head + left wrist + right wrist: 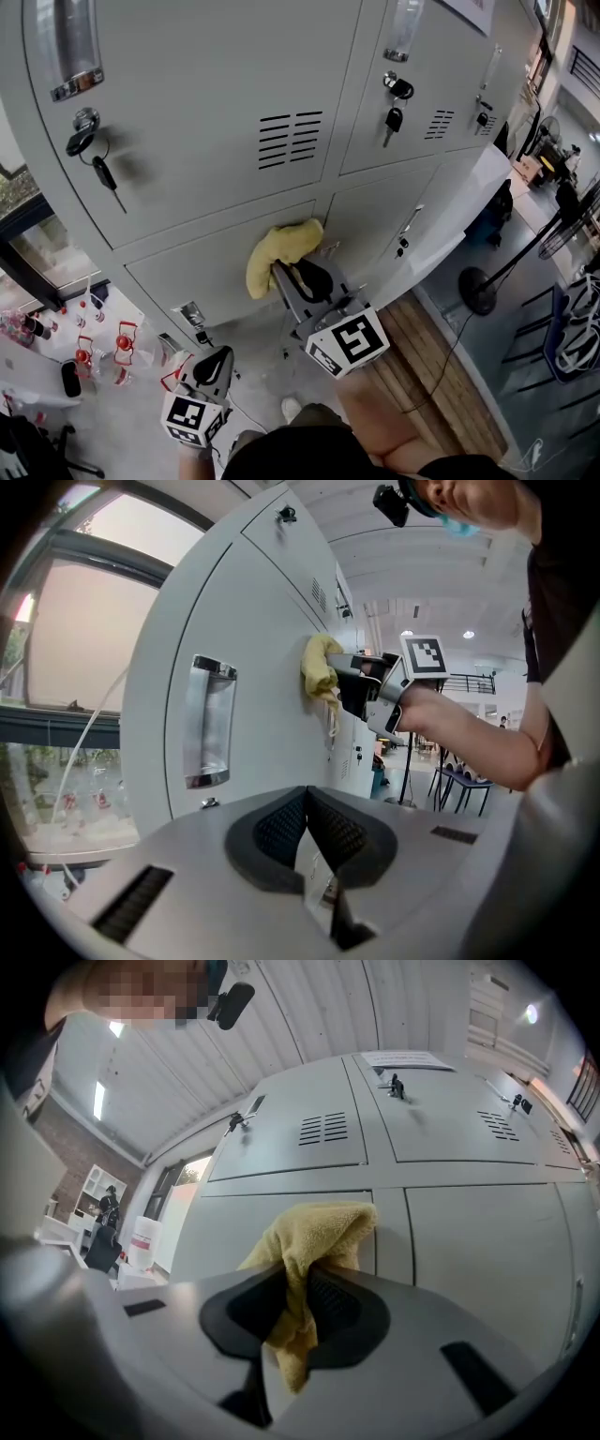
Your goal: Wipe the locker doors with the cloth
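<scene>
Cloth (314, 1232) is pinched by the right gripper (298, 1283) against a locker door (234, 1227), mid-frame. Left gripper (305, 803) is pressed together, empty. The right hand (427, 710) is shown only in its view.

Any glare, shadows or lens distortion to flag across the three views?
Head view: sharp, evenly lit; the keys cast soft shadows on the locker door. Left gripper view: strong fisheye, dark corners, and the window is washed out. Right gripper view: fisheye bends the door seams, while the cloth up close stays crisp.
</scene>
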`<state>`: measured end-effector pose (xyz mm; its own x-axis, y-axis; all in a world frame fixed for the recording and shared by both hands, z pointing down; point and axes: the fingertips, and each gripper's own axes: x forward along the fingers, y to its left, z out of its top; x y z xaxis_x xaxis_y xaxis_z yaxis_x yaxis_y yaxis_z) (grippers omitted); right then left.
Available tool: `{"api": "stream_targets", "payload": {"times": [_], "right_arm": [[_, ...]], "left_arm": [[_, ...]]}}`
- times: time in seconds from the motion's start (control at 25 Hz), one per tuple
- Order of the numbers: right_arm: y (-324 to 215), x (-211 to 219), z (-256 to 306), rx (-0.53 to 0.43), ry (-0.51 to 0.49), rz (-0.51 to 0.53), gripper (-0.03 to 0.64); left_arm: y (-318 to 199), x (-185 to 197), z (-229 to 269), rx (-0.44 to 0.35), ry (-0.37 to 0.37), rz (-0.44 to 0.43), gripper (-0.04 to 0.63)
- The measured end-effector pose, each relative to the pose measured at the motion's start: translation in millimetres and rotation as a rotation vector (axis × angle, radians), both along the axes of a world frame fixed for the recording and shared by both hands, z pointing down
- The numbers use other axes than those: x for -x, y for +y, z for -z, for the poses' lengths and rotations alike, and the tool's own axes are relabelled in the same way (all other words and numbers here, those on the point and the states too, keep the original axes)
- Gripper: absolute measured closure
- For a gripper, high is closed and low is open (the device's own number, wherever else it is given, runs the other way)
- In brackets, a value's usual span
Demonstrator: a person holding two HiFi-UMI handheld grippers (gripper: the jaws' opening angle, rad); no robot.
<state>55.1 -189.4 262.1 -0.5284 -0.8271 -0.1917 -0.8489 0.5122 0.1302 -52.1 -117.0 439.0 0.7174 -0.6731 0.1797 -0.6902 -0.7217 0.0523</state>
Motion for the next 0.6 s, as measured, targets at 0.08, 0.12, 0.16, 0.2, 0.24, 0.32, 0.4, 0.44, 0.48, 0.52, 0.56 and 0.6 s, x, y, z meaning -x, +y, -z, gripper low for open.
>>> {"api": "stream_targets", "payload": {"times": [0.08,0.12,0.16,0.2,0.24,0.32,0.4,0.44,0.48,0.52,0.56,0.6], "right_arm": [[2,11,1,-0.003,-0.004,0.020,0.540],[3,16,1,-0.005,-0.005,0.031,0.540],[5,22,2,-0.007,-0.006,0.042,0.540],[6,28,2,-0.009,-0.005,0.054,0.538],[7,35,2,-0.011,-0.003,0.066,0.540],[10,48,3,-0.016,-0.001,0.092,0.540],[13,63,4,-0.023,0.000,0.121,0.540],[14,70,4,-0.025,0.001,0.136,0.540],[16,78,4,-0.027,0.003,0.151,0.540],[17,85,4,-0.028,0.006,0.167,0.540],[19,93,3,-0.029,0.010,0.182,0.540],[20,101,2,-0.029,0.014,0.195,0.538]], "left_arm": [[2,8,1,0.000,0.002,0.015,0.586],[2,12,1,0.000,0.003,0.022,0.586],[3,16,1,0.000,0.004,0.028,0.586],[5,19,0,0.001,0.006,0.033,0.585],[6,23,0,0.001,0.007,0.040,0.586],[7,30,2,0.001,0.009,0.058,0.586],[10,39,1,0.000,0.010,0.075,0.586],[11,44,-1,0.001,0.010,0.084,0.586],[12,48,-1,0.001,0.010,0.094,0.586],[14,53,-1,0.000,0.011,0.105,0.586],[15,57,0,-0.002,0.013,0.115,0.586],[17,62,-1,0.000,0.014,0.125,0.586]]}}
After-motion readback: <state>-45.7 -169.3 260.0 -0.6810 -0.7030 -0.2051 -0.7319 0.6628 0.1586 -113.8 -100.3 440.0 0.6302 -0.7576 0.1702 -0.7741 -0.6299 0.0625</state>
